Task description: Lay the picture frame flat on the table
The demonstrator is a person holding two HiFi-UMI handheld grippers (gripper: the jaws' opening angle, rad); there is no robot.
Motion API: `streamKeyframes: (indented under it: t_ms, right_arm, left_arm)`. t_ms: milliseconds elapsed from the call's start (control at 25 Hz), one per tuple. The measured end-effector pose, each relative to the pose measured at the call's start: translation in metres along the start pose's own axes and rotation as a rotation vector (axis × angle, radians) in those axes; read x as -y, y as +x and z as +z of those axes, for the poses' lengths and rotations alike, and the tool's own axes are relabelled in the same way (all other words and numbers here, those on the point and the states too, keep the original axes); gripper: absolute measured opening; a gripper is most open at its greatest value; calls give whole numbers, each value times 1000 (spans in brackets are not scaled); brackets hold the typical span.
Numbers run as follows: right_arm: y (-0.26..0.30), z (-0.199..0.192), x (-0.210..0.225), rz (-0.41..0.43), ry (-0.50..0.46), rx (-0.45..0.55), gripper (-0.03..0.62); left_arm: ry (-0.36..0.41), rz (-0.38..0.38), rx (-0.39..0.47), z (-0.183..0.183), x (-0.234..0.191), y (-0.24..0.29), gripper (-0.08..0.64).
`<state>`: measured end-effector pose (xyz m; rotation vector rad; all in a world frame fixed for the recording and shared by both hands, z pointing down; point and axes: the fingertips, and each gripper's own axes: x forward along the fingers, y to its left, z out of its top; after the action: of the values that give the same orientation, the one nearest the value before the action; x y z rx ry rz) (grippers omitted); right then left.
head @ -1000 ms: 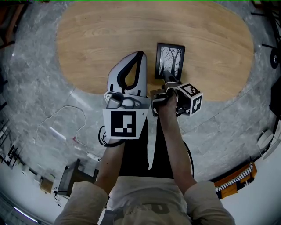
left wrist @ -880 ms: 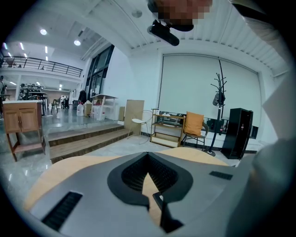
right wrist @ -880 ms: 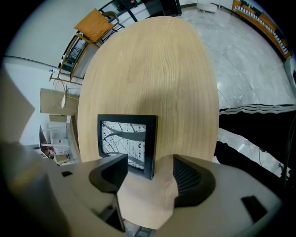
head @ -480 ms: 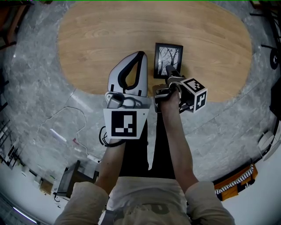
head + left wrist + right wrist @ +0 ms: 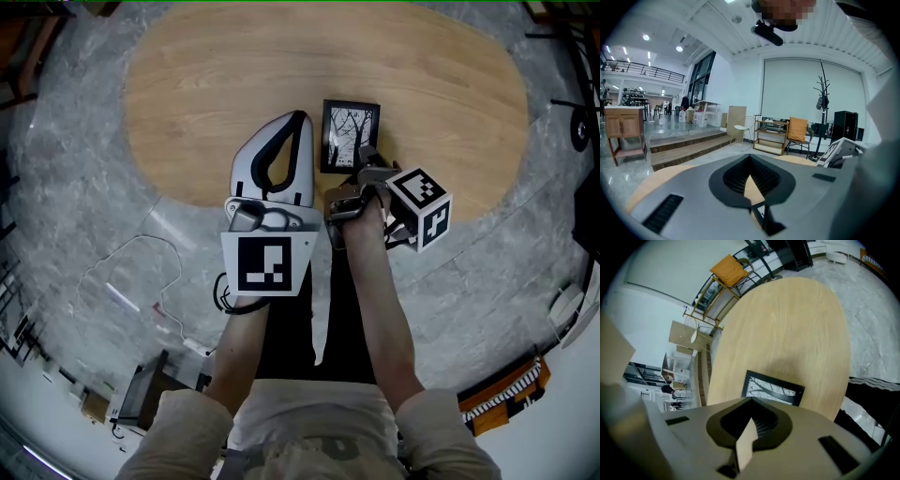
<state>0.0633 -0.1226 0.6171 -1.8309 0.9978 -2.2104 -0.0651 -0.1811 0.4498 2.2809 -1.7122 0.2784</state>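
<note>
The black picture frame (image 5: 347,131) with a bare-tree print seems to lie face up on the oval wooden table (image 5: 206,84), near its front edge. My right gripper (image 5: 364,155) is at the frame's near right corner. Its jaws are closing and meet at the tips with nothing between them. In the right gripper view the frame (image 5: 774,391) shows just beyond the right gripper (image 5: 751,401), its near edge hidden by the jaws. I cannot tell whether they touch. My left gripper (image 5: 298,117), white, is shut and empty to the frame's left, over the table (image 5: 642,180).
The grey marble floor (image 5: 84,216) surrounds the table, with a white cable (image 5: 141,244) lying at the left. Beyond the table stand a shelf (image 5: 771,136), a chair with an orange cushion (image 5: 798,131), a coat stand (image 5: 820,101) and steps (image 5: 679,145).
My right gripper has moved forward to the frame's near edge and its marker cube has swung right. The left gripper has not moved.
</note>
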Motion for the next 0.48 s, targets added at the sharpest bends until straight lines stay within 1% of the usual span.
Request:
streamKeyframes:
  t_ms: [80,200,400,480]
  right_arm:
    - [-7,6,-18,44,-59,23,6]
    - [-21,18,-53,115,-185,78,6]
    - [-67,25,-131,307,-357,162,6]
    - [-92,26,-163,374,-439,209,6]
  left_arm:
    - [-5,5,8,6,2,0,9]
    - [-3,9,29,22,6,1,9]
    - [-9,25,78,70,6,-5,9]
    - [-6,34,99,94,3,-8,9]
